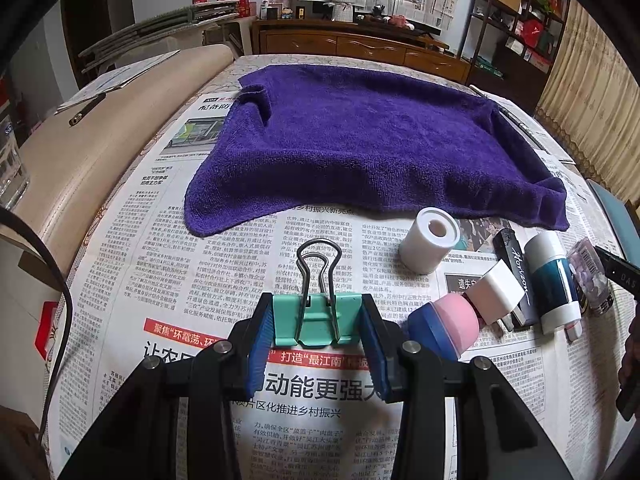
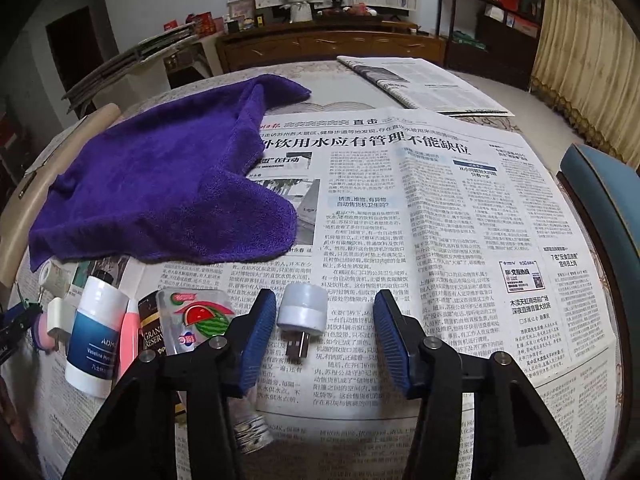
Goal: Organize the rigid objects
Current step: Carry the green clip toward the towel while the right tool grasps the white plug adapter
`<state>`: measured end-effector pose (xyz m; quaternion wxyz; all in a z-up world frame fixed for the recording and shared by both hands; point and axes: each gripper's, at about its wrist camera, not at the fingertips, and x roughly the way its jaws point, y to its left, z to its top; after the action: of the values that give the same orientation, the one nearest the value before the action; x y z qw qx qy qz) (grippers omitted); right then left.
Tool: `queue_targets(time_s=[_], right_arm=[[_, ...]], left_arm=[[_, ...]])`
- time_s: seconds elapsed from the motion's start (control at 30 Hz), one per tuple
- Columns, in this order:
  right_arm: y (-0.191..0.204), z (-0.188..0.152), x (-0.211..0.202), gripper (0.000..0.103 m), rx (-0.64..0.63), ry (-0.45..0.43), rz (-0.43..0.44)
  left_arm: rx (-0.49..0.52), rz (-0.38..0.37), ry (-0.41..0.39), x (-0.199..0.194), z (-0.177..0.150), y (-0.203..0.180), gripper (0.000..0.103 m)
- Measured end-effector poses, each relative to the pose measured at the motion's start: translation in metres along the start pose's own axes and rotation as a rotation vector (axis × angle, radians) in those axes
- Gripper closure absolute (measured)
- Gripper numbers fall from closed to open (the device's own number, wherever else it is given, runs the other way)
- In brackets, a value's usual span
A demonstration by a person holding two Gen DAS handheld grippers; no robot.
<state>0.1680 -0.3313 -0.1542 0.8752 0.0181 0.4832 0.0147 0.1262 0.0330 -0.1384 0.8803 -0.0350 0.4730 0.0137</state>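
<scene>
Blue pads of my left gripper (image 1: 318, 344) pinched the stiff green binder clip (image 1: 318, 320); my right gripper (image 2: 325, 336) stood spread around 1 light USB lamp (image 2: 301, 312), best squeezed at its round sides.

In the right wrist view, the plastic packet (image 2: 192, 320) with a watermelon sticker runs under the right gripper's (image 2: 325, 334) black left arm, so its near end is hidden; left of that packet, a dark box (image 2: 151, 326) shows only part of its lettering, and the pink tube (image 2: 130, 338) beside it is mostly covered by the white Vaseline stick (image 2: 98, 336); at the left edge a black object (image 2: 14, 326) is cut off; the newspaper's (image 2: 420, 216) small print is too fine to read.
</scene>
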Motion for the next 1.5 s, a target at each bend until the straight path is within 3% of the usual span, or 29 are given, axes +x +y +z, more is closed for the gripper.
queue_targets(time_s=[0.1, 0.27, 0.57, 0.93, 1.23, 1.5], right_arm=[[0.000, -0.001, 0.000, 0.056, 0.001, -0.013, 0.007], [0.004, 0.000, -0.001, 0.079, -0.013, -0.016, 0.034], [0.001, 0.002, -0.007, 0.079, 0.007, -0.003, 0.039], [0.037, 0.025, -0.052, 0.079, -0.017, -0.072, 0.108], [0.072, 0.061, -0.067, 0.079, -0.017, -0.119, 0.183], [0.099, 0.114, -0.039, 0.079, -0.032, -0.121, 0.244]], left_arm=[[0.007, 0.003, 0.000, 0.000, 0.000, 0.000, 0.064], [0.006, -0.003, 0.006, -0.001, -0.001, -0.001, 0.064], [-0.003, -0.024, 0.004, -0.010, 0.002, 0.007, 0.064], [-0.013, -0.020, -0.082, -0.068, 0.029, 0.020, 0.064], [0.025, -0.050, -0.168, -0.083, 0.090, 0.017, 0.064], [0.026, -0.132, -0.171, -0.043, 0.154, 0.002, 0.064]])
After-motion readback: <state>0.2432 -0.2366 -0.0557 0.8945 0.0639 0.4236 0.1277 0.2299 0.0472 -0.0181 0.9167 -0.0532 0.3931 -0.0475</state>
